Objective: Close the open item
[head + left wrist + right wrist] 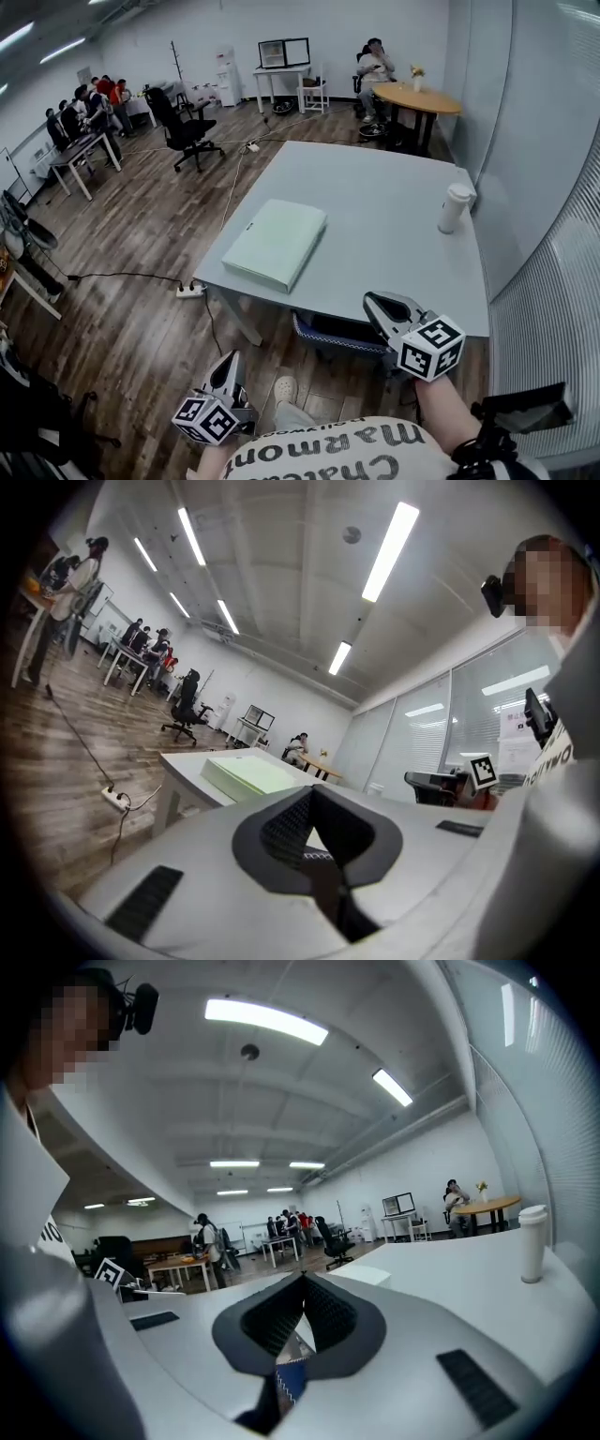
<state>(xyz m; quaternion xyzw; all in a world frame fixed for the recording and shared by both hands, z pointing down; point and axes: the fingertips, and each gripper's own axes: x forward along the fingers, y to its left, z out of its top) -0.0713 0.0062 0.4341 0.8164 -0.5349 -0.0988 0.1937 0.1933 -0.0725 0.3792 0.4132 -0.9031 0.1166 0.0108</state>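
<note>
A pale green flat rectangular box point(277, 242) is seen lying on the grey bench point(394, 253) with its lid down, so its contents are hidden. A white lidded cup point(455, 207) is stood near the bench's right edge, its inside covered. The left gripper point(228, 367) and right gripper point(380, 305) are held clenched and empty, close to the person's body

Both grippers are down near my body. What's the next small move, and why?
Probably bring the left gripper forward toward the pale green flat item on the table: it lies well ahead of that and the right gripper, both with fingers together, holding nothing.
</note>
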